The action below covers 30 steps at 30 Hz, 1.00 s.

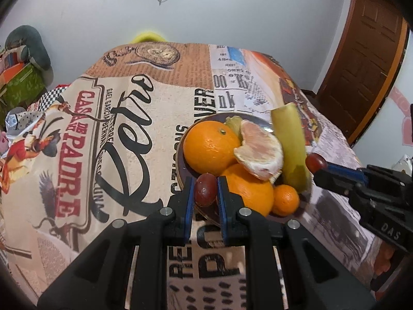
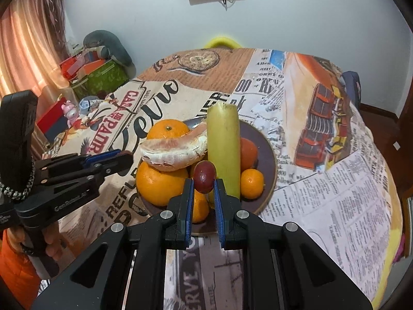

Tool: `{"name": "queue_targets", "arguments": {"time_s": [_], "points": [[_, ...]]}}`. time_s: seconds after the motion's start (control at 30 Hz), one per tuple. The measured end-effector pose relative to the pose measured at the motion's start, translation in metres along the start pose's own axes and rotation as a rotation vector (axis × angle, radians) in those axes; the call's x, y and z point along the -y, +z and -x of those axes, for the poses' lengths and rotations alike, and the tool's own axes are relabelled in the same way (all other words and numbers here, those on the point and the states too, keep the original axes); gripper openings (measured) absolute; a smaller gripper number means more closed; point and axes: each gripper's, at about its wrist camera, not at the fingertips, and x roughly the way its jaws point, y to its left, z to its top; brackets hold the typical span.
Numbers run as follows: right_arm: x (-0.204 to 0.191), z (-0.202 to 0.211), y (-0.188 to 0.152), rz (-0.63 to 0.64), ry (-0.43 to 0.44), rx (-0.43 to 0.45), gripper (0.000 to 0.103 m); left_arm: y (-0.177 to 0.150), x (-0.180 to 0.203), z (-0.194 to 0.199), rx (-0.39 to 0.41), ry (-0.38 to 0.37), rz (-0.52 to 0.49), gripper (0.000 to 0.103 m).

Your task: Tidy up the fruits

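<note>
I see bare printed cloth (image 1: 116, 134) across my bench left of the fruit plate (image 2: 268, 155), my left claw (image 1: 205, 190) pinching one red grape (image 1: 205, 190) at its near rim, my right claw (image 2: 204, 188) pinching another grape (image 2: 204, 177) over the oranges (image 2: 161, 186).

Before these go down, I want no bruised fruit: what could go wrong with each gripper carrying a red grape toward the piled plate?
The left gripper and right gripper each pinch a soft red grape; it could crush. The dark round plate is heaped: a nudge could topple the peeled citrus wedge or the upright pale green banana piece.
</note>
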Motion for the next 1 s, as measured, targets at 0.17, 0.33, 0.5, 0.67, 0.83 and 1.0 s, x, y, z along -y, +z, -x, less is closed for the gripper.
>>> {"name": "queue_targets", "arguments": {"time_s": [0.17,0.33,0.5,0.67,0.83,1.0], "points": [[-0.001,-0.011,0.001,0.008,0.015,-0.016,0.014,0.005,-0.010,-0.018,-0.022,-0.020,0.048,0.017],[-0.002,-0.021,0.001,0.014,0.026,-0.031,0.014,0.009,-0.012,-0.026,-0.032,-0.017,0.055,0.017],[-0.003,-0.028,0.000,0.017,0.028,-0.047,0.014,0.007,-0.014,-0.031,-0.059,-0.026,0.072,0.026],[-0.003,-0.029,0.000,0.012,0.035,-0.056,0.017,0.008,-0.019,-0.030,-0.064,-0.019,0.093,0.033],[-0.004,-0.016,0.002,0.014,0.024,-0.031,0.017,0.008,-0.014,-0.014,-0.040,-0.018,0.087,0.033],[-0.007,0.015,0.008,0.030,-0.013,0.034,0.017,0.014,-0.003,0.025,0.030,-0.015,0.058,0.033]]}}
